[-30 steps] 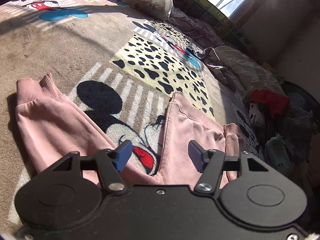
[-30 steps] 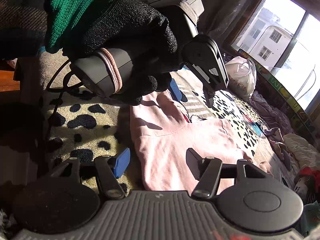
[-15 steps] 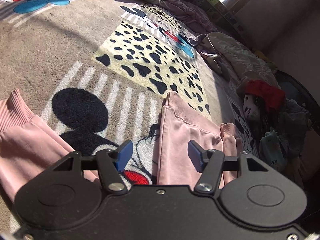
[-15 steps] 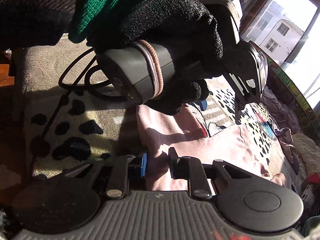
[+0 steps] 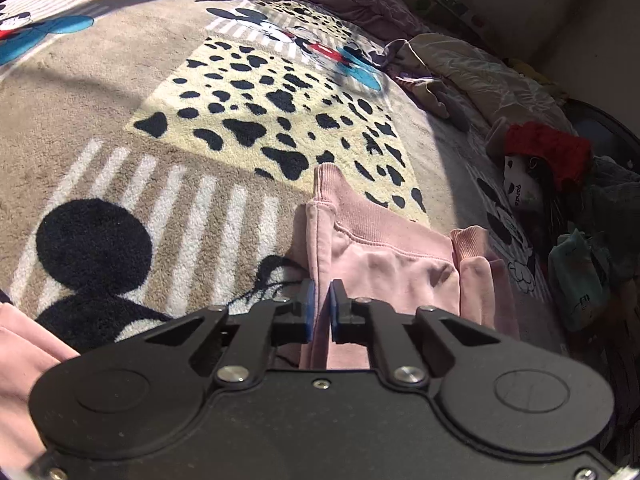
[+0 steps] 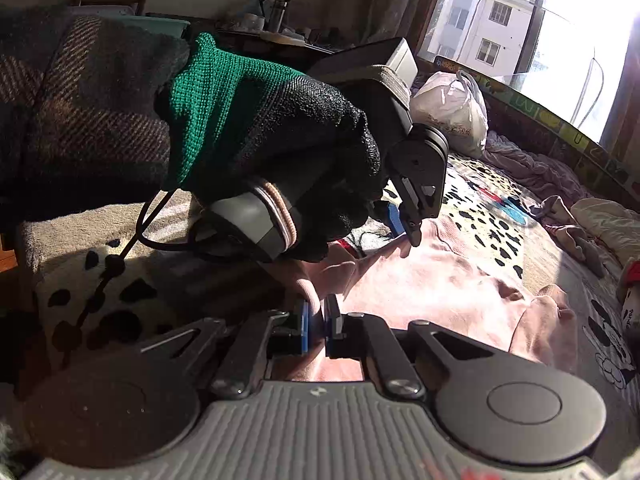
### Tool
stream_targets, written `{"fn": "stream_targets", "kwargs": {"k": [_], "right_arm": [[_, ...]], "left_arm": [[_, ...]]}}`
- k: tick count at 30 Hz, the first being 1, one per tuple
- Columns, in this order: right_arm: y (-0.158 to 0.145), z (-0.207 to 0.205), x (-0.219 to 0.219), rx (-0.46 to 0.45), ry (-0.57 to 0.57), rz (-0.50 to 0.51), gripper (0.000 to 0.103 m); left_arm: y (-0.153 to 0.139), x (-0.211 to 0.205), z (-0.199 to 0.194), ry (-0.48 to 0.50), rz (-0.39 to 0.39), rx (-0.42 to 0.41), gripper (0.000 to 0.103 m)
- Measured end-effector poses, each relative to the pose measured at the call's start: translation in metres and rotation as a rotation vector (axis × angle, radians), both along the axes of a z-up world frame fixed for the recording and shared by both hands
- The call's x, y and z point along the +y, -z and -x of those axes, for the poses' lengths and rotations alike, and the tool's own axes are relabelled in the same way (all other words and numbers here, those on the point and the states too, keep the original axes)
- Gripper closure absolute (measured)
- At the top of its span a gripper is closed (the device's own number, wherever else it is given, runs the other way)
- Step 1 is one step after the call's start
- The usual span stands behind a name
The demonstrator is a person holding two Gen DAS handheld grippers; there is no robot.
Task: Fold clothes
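- The pink sweatpants (image 5: 384,264) lie spread on a cartoon-print blanket (image 5: 100,128), their ribbed waistband straight ahead of the left jaws and a cuffed leg end (image 5: 468,240) just to the right of them.
- The left gripper (image 5: 319,312) has just closed: its blue-padded jaws stand nearly together with a raised fold along the pants' edge pinched between them.
- In the right wrist view the same sweatpants (image 6: 440,280) stretch ahead and to the right of the jaws, in bright sun.
- The right gripper (image 6: 316,324) is clamped on a bunched pink fold at the near edge of the pants; its jaws are almost shut around the cloth.
- Above and ahead of the right jaws a hand in a black and green knit glove (image 6: 280,136) grips the handle of the left gripper (image 6: 404,224), whose tips meet the pink fabric.
- Far ahead of the right jaws sits a white plastic bag (image 6: 448,108), below a sunlit window (image 6: 520,20).
- To the right of the left jaws, well apart, lies a heap of clothes with a red garment (image 5: 548,148) on top.
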State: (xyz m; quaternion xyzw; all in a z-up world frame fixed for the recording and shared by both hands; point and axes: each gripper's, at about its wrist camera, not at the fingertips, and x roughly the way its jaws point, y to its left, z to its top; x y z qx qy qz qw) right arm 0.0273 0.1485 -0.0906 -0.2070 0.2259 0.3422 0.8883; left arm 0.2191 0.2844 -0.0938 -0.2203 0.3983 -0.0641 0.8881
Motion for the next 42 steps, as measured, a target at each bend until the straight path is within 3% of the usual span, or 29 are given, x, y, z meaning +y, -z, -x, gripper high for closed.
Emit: {"fn": "stream_targets", "kwargs": {"k": [9, 14, 19, 22, 28, 31, 34, 37, 42], "right_arm": [[-0.005, -0.002, -0.063, 0.081, 0.101, -0.134, 0.095], [0.004, -0.006, -0.098, 0.161, 0.165, -0.177, 0.096], [0.023, -0.011, -0.110, 0.256, 0.190, -0.187, 0.096], [0.028, -0.010, -0.110, 0.268, 0.192, -0.182, 0.096], [0.030, -0.006, -0.111, 0.252, 0.198, -0.193, 0.091], [0.032, -0.006, -0.112, 0.243, 0.197, -0.191, 0.091], [0.031, -0.007, -0.115, 0.244, 0.197, -0.198, 0.091], [0.034, -0.007, -0.116, 0.241, 0.199, -0.179, 0.090], [0.032, 0.003, -0.120, 0.219, 0.196, -0.175, 0.083]], "left_arm": [[-0.031, -0.066, 0.002, 0.082, -0.103, -0.050, 0.098], [-0.022, -0.111, -0.005, 0.150, -0.197, -0.032, 0.099], [0.006, -0.141, -0.013, 0.190, -0.356, 0.024, 0.097], [0.005, -0.139, -0.008, 0.223, -0.323, 0.006, 0.075], [-0.021, -0.122, -0.011, 0.176, -0.266, -0.086, 0.074], [-0.012, -0.124, -0.028, 0.176, -0.267, -0.052, 0.074], [0.018, -0.124, -0.050, 0.155, -0.265, 0.063, 0.075], [0.019, -0.130, -0.051, 0.180, -0.298, 0.028, 0.074], [-0.016, -0.100, -0.006, 0.135, -0.218, -0.053, 0.073]]}}
